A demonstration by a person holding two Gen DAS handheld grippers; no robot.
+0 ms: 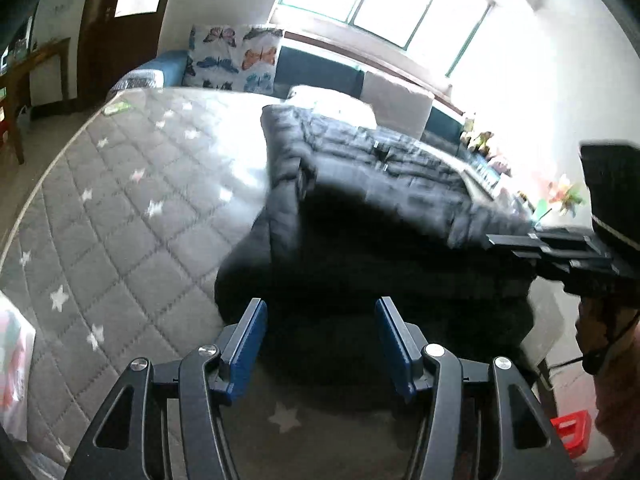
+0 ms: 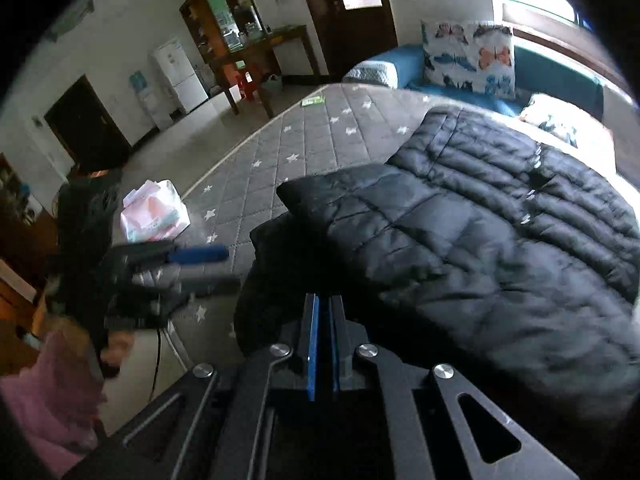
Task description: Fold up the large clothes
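Left gripper (image 1: 320, 344) first: blue pads spread wide apart, nothing between them, and the black puffer jacket (image 1: 360, 184) lies straight ahead on the grey starred mattress (image 1: 132, 184), its near edge just beyond the fingertips. Off to the right, the other gripper shows at the jacket's edge, blurred.

Over to the right wrist view: right gripper (image 2: 323, 320) has its pads pressed nearly together, and whether any fabric is caught there is hard to tell. Jacket spreads ahead and to the right; a butterfly pillow (image 2: 468, 56) sits beyond.
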